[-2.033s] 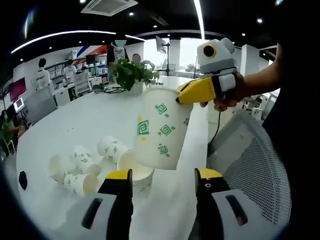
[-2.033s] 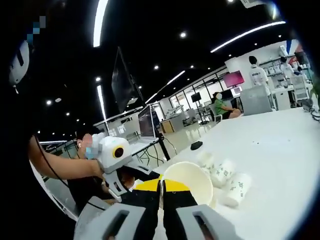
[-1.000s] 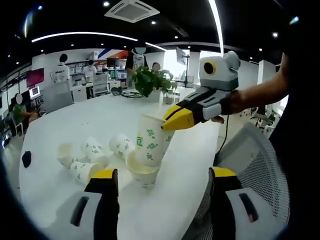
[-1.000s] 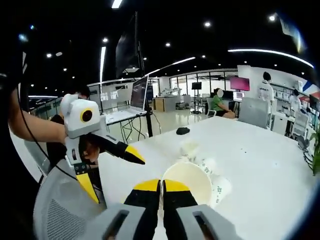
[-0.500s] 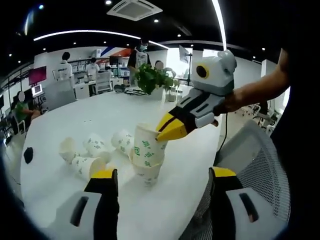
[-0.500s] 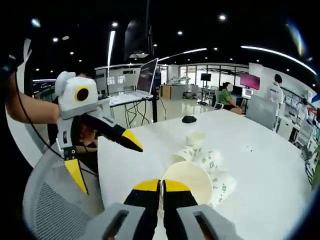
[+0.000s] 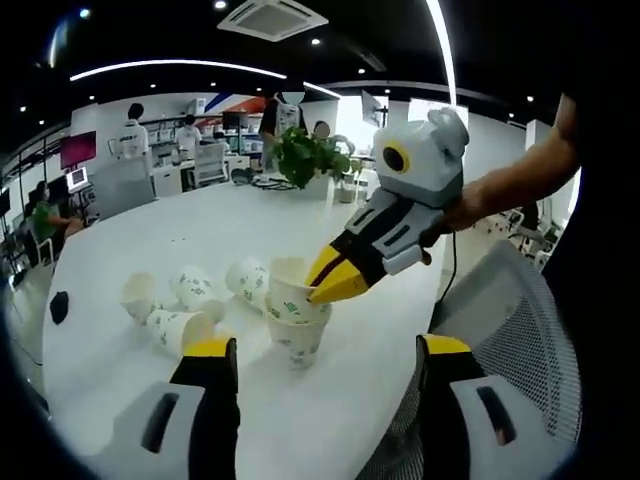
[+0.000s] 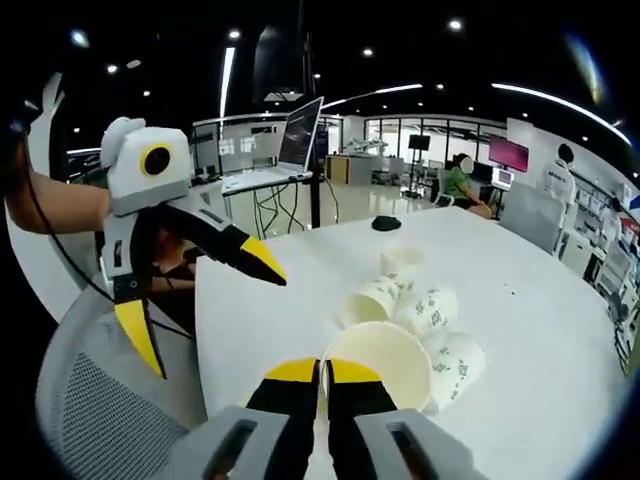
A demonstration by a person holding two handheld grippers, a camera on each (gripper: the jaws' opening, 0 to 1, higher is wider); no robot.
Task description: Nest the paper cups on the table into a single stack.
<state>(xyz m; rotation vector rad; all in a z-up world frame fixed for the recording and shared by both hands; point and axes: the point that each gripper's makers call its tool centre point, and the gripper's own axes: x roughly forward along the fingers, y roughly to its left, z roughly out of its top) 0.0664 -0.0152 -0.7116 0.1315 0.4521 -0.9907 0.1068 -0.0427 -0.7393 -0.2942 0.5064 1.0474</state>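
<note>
Paper cup [image 7: 289, 292] is seating into the upright cup [image 7: 296, 341] as my right gripper [image 7: 327, 281] is pinching its rim; my left gripper [image 7: 325, 350] is hanging wide. Next, I judge: release.

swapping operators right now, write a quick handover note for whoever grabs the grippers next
Right gripper: shut on the rim of the white green-patterned paper cup, now seated inside the upright base cup.
Left gripper: open, holding nothing, near the table edge.
Loose cups: four lie or stand in a cluster behind the stack on the white table.
Done: two cups nested.
Left: release, then add the four.
</note>
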